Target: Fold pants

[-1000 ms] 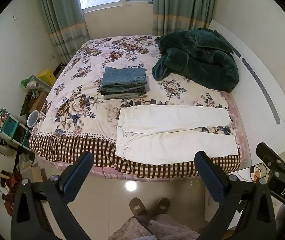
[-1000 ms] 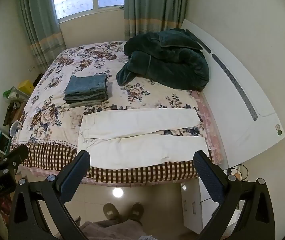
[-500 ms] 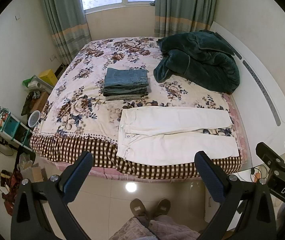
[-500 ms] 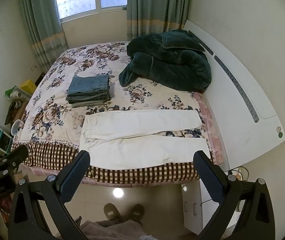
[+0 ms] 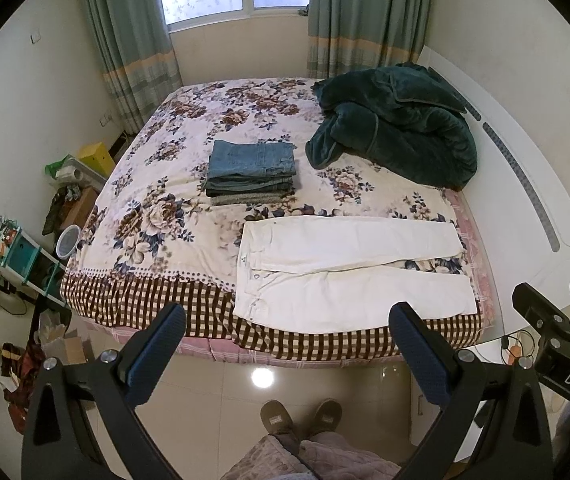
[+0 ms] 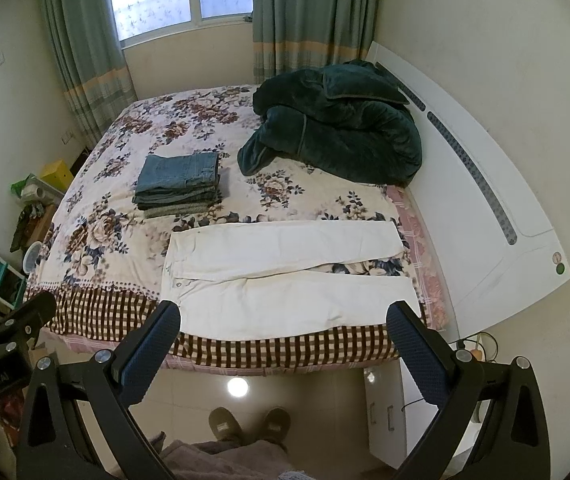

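Note:
White pants [image 5: 349,268] [image 6: 285,280] lie flat along the near edge of the bed, waistband to the left, both legs stretched right with a narrow gap between them. My left gripper [image 5: 285,330] hangs open in the air above the floor, short of the bed edge, with nothing between its fingers. My right gripper [image 6: 283,328] is open too, held at about the same height in front of the pants. The right gripper's frame shows at the right edge of the left wrist view.
A stack of folded jeans [image 5: 251,170] [image 6: 179,184] sits mid-bed behind the pants. A dark green blanket [image 5: 397,124] [image 6: 333,124] is heaped at the back right by the white headboard [image 6: 485,184]. Clutter and shelves [image 5: 17,248] line the left wall. A person's slippered feet [image 6: 249,424] stand on the tiled floor.
Both views have drifted slightly, the bed sitting a little lower in frame than a second ago. The pants and both grippers' opening are unchanged.

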`<state>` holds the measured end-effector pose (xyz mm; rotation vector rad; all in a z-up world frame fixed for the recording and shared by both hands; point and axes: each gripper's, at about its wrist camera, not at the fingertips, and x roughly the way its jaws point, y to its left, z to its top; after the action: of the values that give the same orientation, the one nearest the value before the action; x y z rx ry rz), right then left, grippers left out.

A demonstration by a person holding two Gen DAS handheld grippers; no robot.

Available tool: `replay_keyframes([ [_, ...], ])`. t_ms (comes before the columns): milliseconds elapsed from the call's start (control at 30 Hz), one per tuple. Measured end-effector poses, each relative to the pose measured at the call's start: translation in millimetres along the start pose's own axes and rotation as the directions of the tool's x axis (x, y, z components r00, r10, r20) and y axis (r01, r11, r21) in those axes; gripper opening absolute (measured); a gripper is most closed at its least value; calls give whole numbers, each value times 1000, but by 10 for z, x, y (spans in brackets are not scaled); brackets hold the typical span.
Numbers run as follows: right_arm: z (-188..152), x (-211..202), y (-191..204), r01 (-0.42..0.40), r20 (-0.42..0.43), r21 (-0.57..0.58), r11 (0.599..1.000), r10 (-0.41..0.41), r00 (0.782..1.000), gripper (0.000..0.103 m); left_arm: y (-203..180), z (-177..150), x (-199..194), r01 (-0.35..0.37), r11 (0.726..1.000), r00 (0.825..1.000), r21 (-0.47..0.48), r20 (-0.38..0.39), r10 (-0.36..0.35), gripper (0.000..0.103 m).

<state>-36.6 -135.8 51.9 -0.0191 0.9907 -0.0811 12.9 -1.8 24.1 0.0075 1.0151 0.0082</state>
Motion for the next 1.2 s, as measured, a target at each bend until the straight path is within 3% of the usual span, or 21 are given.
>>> replay_keyframes([
  [1200, -9, -75, -90, -5, 8, 6, 1000, 5, 1000, 103, -60, 55, -81, 6, 1000, 1000, 4, 17, -6, 103],
])
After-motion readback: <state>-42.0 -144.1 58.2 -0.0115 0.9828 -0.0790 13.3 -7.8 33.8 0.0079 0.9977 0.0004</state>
